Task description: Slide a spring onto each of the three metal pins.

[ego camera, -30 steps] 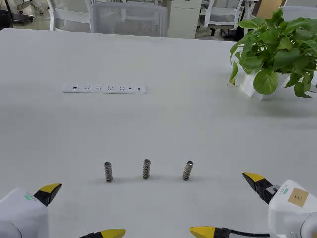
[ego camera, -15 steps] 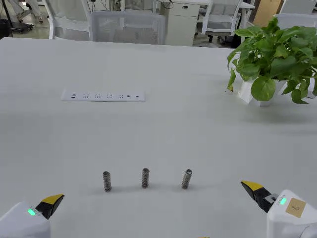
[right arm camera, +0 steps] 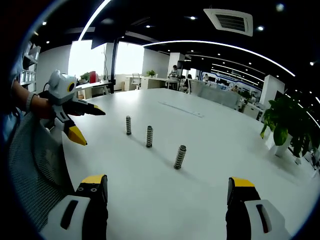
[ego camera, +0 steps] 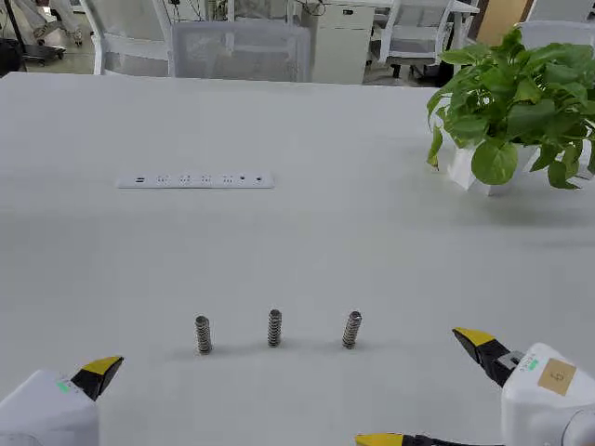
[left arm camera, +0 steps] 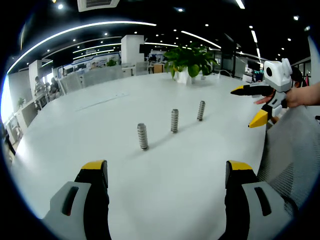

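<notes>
- The three pins stand in a row on the table (ego camera: 372, 232) — left pin (ego camera: 204, 334), middle pin (ego camera: 274, 328), right pin (ego camera: 351, 329) — and each already wears one of the springs (left arm camera: 174, 120). From where I stand, the job looks done.
- The risk now is a careless touch. The pins are slender and look free-standing, so a jaw swung through the row would likely topple one and shed its coil.
- The right pin seems to lean slightly. That may only be the lens, but if it is real, a bump to the table could tip it.
- The left gripper (left arm camera: 166, 167) has its jaws spread wide with nothing between them, well short of the row.
- The right gripper (right arm camera: 168, 181) is likewise wide open and empty. It hangs near the table's edge and touches nothing.
</notes>
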Available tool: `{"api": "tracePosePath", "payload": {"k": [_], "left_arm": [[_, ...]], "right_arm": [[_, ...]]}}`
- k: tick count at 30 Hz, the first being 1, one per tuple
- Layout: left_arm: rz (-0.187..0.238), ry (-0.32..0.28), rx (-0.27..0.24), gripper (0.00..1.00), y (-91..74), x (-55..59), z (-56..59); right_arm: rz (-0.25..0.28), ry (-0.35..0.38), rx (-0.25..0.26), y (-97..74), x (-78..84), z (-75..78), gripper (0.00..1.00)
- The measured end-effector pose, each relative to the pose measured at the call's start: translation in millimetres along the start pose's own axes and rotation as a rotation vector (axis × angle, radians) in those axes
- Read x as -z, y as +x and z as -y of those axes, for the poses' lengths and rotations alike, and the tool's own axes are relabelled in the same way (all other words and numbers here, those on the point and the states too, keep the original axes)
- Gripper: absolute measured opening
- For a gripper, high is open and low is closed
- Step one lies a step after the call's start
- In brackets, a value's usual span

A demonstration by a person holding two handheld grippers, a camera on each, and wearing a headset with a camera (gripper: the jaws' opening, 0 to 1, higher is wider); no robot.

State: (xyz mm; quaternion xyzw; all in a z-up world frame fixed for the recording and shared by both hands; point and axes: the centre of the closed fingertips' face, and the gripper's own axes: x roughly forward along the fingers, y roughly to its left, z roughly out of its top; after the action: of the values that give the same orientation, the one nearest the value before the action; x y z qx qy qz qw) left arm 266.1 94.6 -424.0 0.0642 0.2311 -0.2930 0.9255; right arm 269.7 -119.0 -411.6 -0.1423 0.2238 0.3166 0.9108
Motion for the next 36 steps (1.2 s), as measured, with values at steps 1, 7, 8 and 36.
{"api": "tracePosePath", "payload": {"k": [1,7,8,36], "left_arm": [[-0.005,0.007,0.001,0.97,-0.1,1.1,0.9],[-0.009,0.005,0.001,0.97,0.5,2.1,0.0],[-0.007,0.002,0.000,0.97,0.4,1.8,-0.8],[-0.008,-0.021,0.033,0.96,2.4,3.5,6.3]], "right_arm": [[0.000,-0.001,0.001,0.0,0.1,-0.1,1.00],[0.001,-0.009,-0.005,0.3,-0.6,-0.8,1.00],[0.003,-0.011,-0.005,0.3,-0.9,-0.9,1.00],[-0.042,-0.013,-0.010,1.2,9.2,-1.9,1.00]]}}
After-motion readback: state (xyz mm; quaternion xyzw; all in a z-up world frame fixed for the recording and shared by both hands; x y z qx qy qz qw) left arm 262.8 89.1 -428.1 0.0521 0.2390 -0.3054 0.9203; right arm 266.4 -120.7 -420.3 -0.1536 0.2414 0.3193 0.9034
